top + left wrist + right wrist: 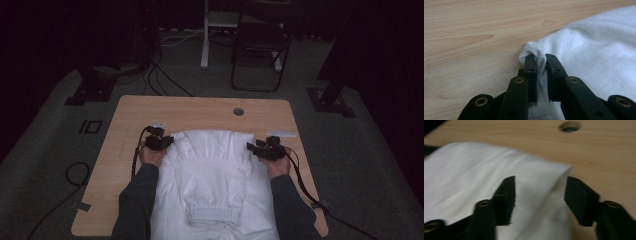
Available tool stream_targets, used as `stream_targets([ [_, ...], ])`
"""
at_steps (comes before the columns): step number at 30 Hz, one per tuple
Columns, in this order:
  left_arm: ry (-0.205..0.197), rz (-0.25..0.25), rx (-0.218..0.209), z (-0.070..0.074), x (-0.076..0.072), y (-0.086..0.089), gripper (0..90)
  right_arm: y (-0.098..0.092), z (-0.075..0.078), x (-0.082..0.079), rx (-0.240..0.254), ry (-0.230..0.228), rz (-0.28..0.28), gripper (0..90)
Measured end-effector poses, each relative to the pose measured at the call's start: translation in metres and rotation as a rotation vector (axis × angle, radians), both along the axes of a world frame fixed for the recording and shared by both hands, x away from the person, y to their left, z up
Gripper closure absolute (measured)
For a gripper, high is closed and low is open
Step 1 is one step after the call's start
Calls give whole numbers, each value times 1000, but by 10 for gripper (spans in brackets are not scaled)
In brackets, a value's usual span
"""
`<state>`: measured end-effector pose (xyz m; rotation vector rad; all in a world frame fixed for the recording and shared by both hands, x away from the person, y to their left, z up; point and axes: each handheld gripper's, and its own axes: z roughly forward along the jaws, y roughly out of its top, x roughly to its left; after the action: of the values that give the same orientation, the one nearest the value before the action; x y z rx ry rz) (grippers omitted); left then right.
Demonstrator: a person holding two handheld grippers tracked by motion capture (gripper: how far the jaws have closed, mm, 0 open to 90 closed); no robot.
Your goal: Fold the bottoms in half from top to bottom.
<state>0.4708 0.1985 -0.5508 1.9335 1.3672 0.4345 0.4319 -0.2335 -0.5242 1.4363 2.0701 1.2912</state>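
Plain white garment [210,170], no legible writing, on wooden table [200,107]

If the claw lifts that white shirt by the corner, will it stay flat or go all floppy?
Probably floppy: the shirt lies folded with soft wrinkles, and its corner bunches up where the left claw pinches it. It likely weighs little, being thin cloth. It may slide easily on the smooth table, so the rest could drag along.
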Motion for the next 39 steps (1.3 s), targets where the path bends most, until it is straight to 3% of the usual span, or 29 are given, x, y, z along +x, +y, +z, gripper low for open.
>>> stream_targets([
  [2,-3,1,-6,0,0,0,808,-1,-4,23,-19,25,-26,352],
  [4,-2,0,-8,-1,0,1,806,-1,-6,30,-21,33,-35,343],
  [6,-1,-1,-12,-1,0,1,806,3,-17,51,-28,68,-44,343],
  [11,0,3,-8,0,0,0,807,10,-32,64,-34,131,-54,395],
  [13,3,5,-7,0,0,0,810,13,-34,64,-42,117,-42,454],
  [15,6,9,-11,0,0,-1,820,17,-34,63,-68,109,-34,621],
  [16,6,9,-11,0,0,-1,830,17,-34,63,-68,109,-34,621],
  [18,8,7,-2,1,0,-2,847,18,-33,61,-74,128,-23,831],
  [19,10,9,-6,2,-1,-1,854,18,-33,61,-66,133,-20,858],
  [21,10,6,-27,2,-2,2,862,15,-33,59,-56,122,-25,872],
  [26,-54,26,-209,19,-9,23,866,-6,-22,51,51,69,-24,878],
  [27,-68,23,-219,23,-10,24,866,-10,-16,50,64,55,-13,878],
  [30,-121,6,-227,45,-12,22,866,-10,1,47,41,-10,-7,878],
  [35,-201,-19,-254,82,-11,17,865,-22,34,45,116,-116,-44,877],
  [39,-223,-37,-257,93,-16,15,864,-26,45,40,116,-159,-30,877],
])
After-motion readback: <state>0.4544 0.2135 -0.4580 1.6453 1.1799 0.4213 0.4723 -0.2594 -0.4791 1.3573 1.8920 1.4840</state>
